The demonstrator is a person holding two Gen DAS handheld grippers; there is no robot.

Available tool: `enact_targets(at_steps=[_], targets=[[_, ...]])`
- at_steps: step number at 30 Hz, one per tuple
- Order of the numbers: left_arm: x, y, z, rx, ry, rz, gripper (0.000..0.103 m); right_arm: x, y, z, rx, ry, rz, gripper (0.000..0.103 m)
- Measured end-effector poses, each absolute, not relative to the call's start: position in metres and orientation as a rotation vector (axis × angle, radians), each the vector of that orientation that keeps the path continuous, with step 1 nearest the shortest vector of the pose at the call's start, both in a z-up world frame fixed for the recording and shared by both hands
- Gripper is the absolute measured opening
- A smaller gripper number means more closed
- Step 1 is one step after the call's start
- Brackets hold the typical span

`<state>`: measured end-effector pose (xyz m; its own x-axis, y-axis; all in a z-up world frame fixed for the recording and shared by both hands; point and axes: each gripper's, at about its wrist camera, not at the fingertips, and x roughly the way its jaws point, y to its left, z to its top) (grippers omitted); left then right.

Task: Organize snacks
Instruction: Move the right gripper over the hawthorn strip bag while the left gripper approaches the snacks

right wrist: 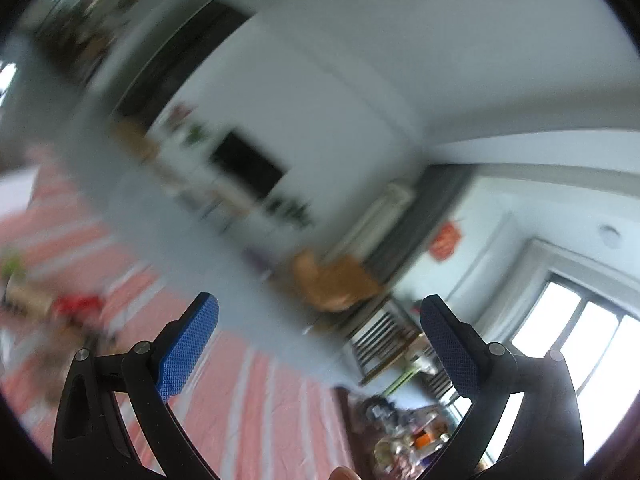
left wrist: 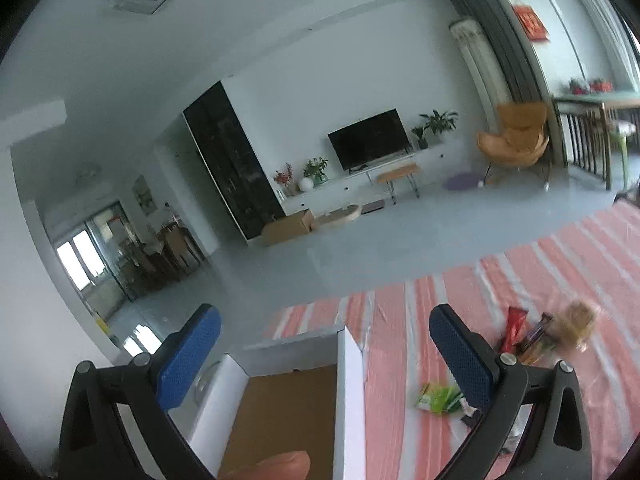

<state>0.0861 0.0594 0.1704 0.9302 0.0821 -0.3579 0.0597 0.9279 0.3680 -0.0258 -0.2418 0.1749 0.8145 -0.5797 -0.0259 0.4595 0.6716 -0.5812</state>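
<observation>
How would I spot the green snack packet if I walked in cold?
Find the pink-and-white striped cloth, then the open white cardboard box at its left edge. The flat bright green snack packet lies on the cloth to the box's right, apart from the pile with the red wrapper; it is the only green one.

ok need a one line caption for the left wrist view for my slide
Open left gripper hovers over an empty white box on a pink striped cloth, loose snack packets to its right.

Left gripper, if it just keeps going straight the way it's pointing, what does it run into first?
Probably the white box: the open left gripper points over its cardboard-brown inside, toward the far wall of it. If it passes above that rim, only the striped cloth and the floor lie beyond. Height is hard to judge.
</observation>
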Motion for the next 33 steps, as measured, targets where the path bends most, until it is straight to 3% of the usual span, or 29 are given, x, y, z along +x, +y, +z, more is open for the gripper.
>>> enact_targets(at_steps=[4, 11, 17, 23, 33], targets=[[0.082, 0.067, 0.127, 0.287, 0.526, -0.104, 0.103, -0.055, -0.252, 0.162, -0.335, 0.245, -0.374, 0.102], [0.049, 0.026, -0.03, 0.312, 0.817, -0.172, 0.103, -0.04, -0.241, -0.028, -0.012, 0.639, -0.208, 0.102], [0.025, 0.011, -0.115, 0.159, 1.026, -0.154, 0.103, -0.044, -0.242, -0.131, 0.221, 0.857, -0.227, 0.102], [0.035, -0.006, -0.132, 0.231, 0.991, -0.146, 0.103, -0.023, -0.239, -0.132, 0.052, 0.891, -0.253, 0.102], [0.09, 0.006, -0.14, 0.075, 0.95, -0.165, 0.103, 0.034, -0.275, -0.15, 0.124, 0.916, -0.304, 0.102]])
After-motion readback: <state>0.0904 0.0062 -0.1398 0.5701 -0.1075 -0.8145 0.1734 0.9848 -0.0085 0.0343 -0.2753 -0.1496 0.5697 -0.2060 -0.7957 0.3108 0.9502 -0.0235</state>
